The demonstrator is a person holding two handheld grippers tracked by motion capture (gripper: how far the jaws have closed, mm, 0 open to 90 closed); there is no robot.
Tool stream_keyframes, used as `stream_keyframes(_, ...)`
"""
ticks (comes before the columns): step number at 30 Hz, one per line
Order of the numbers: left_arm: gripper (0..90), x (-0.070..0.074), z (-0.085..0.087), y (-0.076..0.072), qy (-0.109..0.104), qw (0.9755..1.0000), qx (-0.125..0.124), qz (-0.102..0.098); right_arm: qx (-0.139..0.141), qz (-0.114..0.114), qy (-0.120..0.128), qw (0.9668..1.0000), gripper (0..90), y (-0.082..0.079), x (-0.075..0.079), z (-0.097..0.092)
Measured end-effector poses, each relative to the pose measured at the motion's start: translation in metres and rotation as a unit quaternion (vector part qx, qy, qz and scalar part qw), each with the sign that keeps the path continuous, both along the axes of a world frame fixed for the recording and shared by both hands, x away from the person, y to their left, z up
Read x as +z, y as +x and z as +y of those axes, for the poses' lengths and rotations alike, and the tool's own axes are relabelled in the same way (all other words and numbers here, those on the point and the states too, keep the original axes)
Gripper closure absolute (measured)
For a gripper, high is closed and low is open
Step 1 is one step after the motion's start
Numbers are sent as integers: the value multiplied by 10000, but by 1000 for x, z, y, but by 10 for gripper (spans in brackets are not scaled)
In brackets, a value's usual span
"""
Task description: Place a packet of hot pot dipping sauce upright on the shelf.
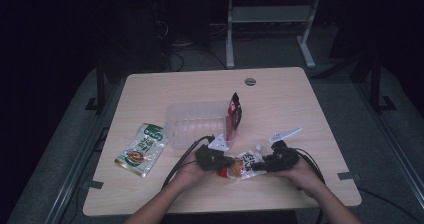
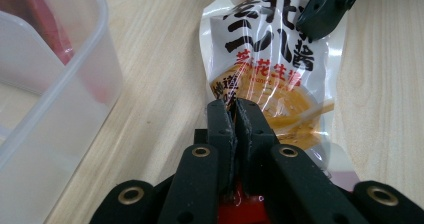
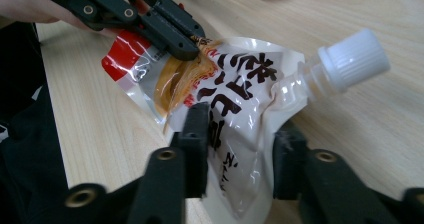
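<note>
Left gripper view: sauce pouch (image 2: pixel 270 79) pinched between fingers (image 2: pixel 220 129).

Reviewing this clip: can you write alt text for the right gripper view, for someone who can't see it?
A white sauce pouch with a white screw cap lies on the wooden table, squeezed between the right gripper's two black jaws at its near end. The left gripper pinches the pouch's far, red-printed end from the upper left.

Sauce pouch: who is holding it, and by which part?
The sauce pouch is gripped by both: left gripper pinches its bottom edge, right gripper squeezes its body below the white cap.
</note>
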State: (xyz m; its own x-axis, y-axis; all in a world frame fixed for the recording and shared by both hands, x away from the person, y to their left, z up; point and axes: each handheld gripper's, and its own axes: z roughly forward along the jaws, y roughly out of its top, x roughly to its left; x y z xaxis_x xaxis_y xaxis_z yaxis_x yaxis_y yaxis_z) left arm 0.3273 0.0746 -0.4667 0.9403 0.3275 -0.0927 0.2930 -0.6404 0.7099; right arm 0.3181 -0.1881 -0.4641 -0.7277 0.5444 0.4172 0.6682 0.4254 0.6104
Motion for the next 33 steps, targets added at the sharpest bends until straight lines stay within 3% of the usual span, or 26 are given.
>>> stream_keyframes(2, 857, 0, 0, 0, 1, 10000, -1, 0, 19, -27, 8, 10000, 694, 0, 0, 1)
stream_keyframes(6, 854, 0, 1, 0, -31, 10000, 13, 25, 95, -105, 221, 9997, 780, -1, 3, 0)
stream_keyframes(7, 854, 0, 1, 0, -18, 10000, -10, 15, 91, -72, 372, 9992, 796, -1, 5, -1)
stream_keyframes(10, 854, 0, 2, 0, -41, 10000, -15, 23, 108, -140, 567, 9982, 811, -2, 7, -3)
stream_keyframes(16, 852, 0, 3, 0, -88, 9999, -13, 64, 140, -229, 811, 9963, 883, -5, 14, 2)
stream_keyframes(22, 846, 4, 5, -1, -137, 9999, -54, 49, 175, -291, 1004, 9944, 896, -7, 19, 4)
stream_keyframes(27, 840, 17, 14, -1, -212, 9997, -144, 51, 222, -425, 1184, 9918, 897, -9, 26, 1)
stream_keyframes(33, 842, 26, 20, -2, -272, 9993, -208, 125, 269, -605, 1143, 9912, 898, -12, 32, -1)
